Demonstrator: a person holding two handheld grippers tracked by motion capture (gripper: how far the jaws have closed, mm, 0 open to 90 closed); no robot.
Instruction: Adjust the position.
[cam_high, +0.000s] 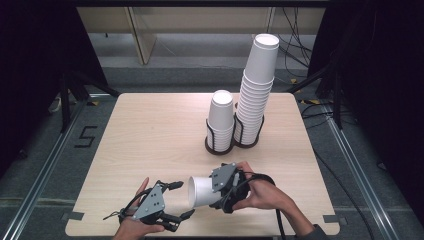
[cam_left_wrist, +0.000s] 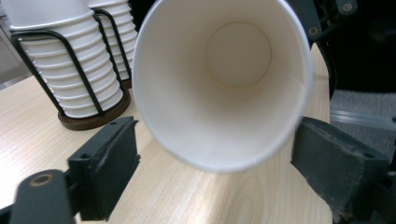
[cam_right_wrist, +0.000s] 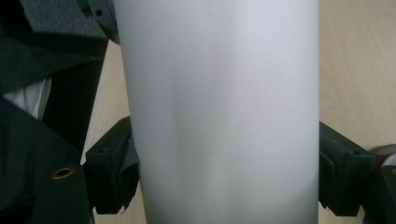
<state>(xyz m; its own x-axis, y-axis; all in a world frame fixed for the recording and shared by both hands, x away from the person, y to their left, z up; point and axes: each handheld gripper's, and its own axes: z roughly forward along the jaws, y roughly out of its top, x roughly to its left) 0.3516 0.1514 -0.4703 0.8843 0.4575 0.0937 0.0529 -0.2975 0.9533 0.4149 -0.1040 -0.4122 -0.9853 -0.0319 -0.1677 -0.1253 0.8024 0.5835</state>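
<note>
Right gripper (cam_high: 216, 189) is clamped on the white paper cup (cam_high: 202, 191), pads pressing both sides of its wall. The cup lies sideways, long axis level, open mouth aimed at the left gripper (cam_high: 184, 200), just beside it with jaws spread and holding nothing. Beyond both grippers stand the short cup stack (cam_high: 221, 119) and tall cup stack (cam_high: 256, 90) in their wire holder (cam_high: 234, 143).

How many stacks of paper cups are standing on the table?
2: a short stack and, touching its right side, a tall stack, both in one black wire holder at the table's far middle.
</note>
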